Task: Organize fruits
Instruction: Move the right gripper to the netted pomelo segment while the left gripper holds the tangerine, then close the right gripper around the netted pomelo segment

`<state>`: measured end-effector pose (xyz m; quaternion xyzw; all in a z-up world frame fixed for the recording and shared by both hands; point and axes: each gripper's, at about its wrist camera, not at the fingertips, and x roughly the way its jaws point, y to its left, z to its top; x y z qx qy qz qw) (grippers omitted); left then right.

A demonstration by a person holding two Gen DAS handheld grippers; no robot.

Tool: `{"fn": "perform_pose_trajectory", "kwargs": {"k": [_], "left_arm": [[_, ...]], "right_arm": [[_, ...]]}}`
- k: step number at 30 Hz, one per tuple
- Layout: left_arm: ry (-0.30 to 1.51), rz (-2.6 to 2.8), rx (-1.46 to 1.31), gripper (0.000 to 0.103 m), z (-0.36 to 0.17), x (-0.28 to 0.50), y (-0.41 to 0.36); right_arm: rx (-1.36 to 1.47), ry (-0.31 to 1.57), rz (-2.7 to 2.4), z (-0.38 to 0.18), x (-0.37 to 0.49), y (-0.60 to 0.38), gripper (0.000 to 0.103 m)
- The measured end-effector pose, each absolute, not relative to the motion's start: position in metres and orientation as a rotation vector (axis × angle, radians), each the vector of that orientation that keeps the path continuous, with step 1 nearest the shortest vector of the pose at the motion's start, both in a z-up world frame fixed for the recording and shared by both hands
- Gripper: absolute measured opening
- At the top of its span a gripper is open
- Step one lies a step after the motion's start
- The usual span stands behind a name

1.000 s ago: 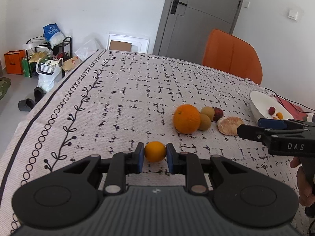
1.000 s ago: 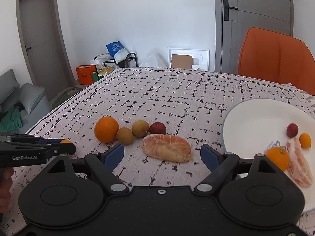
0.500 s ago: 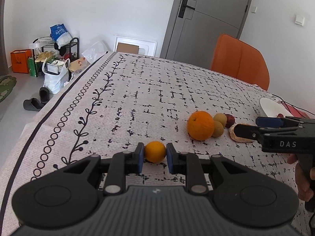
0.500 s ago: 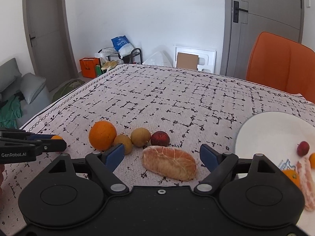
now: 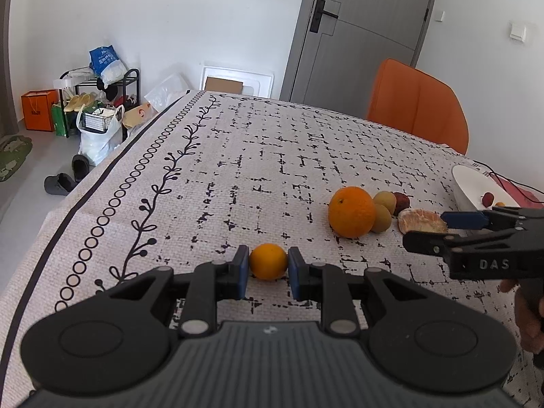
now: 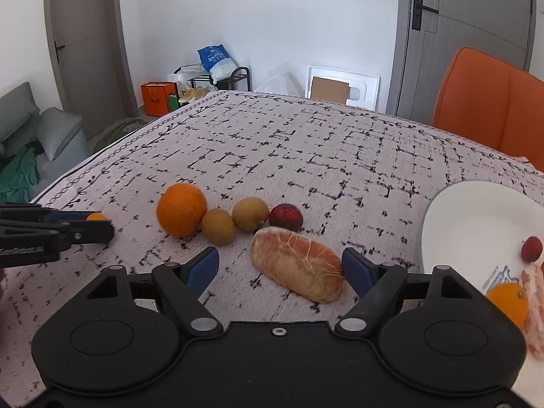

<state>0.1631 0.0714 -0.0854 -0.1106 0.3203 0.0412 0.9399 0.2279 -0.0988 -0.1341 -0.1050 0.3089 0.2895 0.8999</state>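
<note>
While L gripper [image 5: 268, 268] pinches small orange [image 5: 268, 261], R gripper [image 6: 281, 269] is closing round pomelo segment [image 6: 298, 267], pads apart.

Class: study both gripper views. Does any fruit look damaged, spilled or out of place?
No damage or spill. The peeled citrus segment lies skinless on the tablecloth, between the closing right gripper jaws, beside whole fruits, while a similar segment sits on the white plate.

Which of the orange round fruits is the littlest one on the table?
The small orange pinched in the left gripper. It is much smaller than the big orange, which sits apart in the row beside the two brownish fruits.
</note>
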Motion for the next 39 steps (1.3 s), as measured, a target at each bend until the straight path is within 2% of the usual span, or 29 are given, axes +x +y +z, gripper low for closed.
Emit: {"fn": "perform_pose_trajectory", "kwargs": {"k": [8,21,29,39], "left_arm": [[0.652,0.092,-0.194,0.023,-0.087,0.163,0.067],[0.645,0.077,-0.208,0.022,-0.085,0.159,0.074],[0.640,0.098,-0.221,0.022,-0.082,0.152,0.081],[0.637,0.109,-0.230,0.022,-0.080,0.146,0.086]], "right_arm": [[-0.189,0.666,0.631,-0.130,0.208,-0.102,0.071],[-0.193,0.645,0.593,-0.127,0.211,-0.104,0.069],[-0.250,0.647,0.599,-0.132,0.223,-0.095,0.055],[-0.264,0.647,0.603,-0.138,0.224,-0.088,0.050]]}}
